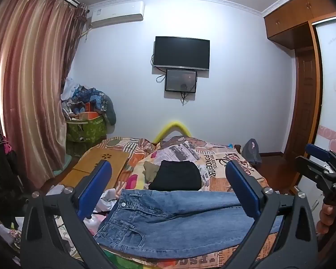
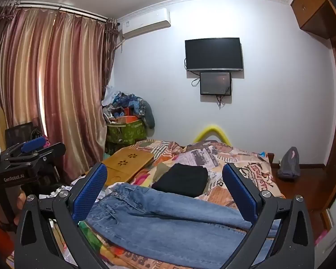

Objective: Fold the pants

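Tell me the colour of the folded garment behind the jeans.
Black folded garment, clearest in the left wrist view.

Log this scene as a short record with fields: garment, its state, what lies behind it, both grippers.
garment: jeans, blue denim
state: laid flat across the bed, waistband to the left, legs running right, not yet folded
behind: folded black garment on the quilt
left gripper: jaws open, above the jeans, holding nothing
right gripper: jaws open, above the jeans, holding nothing

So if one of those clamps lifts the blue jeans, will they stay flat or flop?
Likely flop: the blue jeans already sag and wrinkle over the bed. Denim looks thick, so probably heavyish. Unlikely to slip much.
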The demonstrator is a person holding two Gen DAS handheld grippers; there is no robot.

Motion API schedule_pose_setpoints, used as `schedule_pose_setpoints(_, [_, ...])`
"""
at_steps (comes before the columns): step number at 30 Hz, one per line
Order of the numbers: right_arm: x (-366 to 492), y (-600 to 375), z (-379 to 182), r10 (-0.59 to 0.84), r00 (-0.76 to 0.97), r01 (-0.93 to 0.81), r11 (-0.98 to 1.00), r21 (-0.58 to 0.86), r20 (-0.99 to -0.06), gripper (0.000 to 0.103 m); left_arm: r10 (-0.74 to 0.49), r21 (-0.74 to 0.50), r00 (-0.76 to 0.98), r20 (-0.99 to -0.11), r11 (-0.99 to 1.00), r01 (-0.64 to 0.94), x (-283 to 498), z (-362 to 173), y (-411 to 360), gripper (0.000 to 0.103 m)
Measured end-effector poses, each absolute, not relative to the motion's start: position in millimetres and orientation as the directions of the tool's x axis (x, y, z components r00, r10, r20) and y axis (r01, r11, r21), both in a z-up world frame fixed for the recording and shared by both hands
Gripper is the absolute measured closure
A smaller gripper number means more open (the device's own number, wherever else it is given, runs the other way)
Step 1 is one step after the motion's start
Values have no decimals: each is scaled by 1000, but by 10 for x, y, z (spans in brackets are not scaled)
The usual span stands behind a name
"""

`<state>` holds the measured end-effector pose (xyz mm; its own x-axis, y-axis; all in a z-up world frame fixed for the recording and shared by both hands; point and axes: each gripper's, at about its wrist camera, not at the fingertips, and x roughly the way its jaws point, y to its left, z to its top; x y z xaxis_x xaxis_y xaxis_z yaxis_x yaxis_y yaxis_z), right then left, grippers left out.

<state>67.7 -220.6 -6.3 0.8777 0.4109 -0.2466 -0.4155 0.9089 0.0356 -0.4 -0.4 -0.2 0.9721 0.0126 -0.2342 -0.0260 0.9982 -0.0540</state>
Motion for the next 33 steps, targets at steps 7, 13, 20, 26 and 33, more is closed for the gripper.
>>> schedule_pose_setpoints(7, [686,-2191,-78,417,876,-419,907,45,-244,1,12,-55,972,-235,998,-26,-12,-60,55,0])
schedule_pose_setpoints(13, [637,-2128,-162,417,875,-420,907,44,-247,1,19,-43,970,-242,999,-30,-17,-56,63,0])
schedule_pose_setpoints(20, [706,-2116,-163,416,871,-418,907,50,-260,1,22,-34,969,-246,999,-31,17,-75,19,0])
schedule_pose_setpoints(26, [716,-2084,-132,412,872,-414,909,49,-265,1,21,-31,969,-246,999,-30,27,-83,4,0])
schedule_pose_setpoints(33, [736,-2123,-111,408,874,-411,910,48,-264,1,22,-31,969,-247,999,-30,46,-70,-4,0])
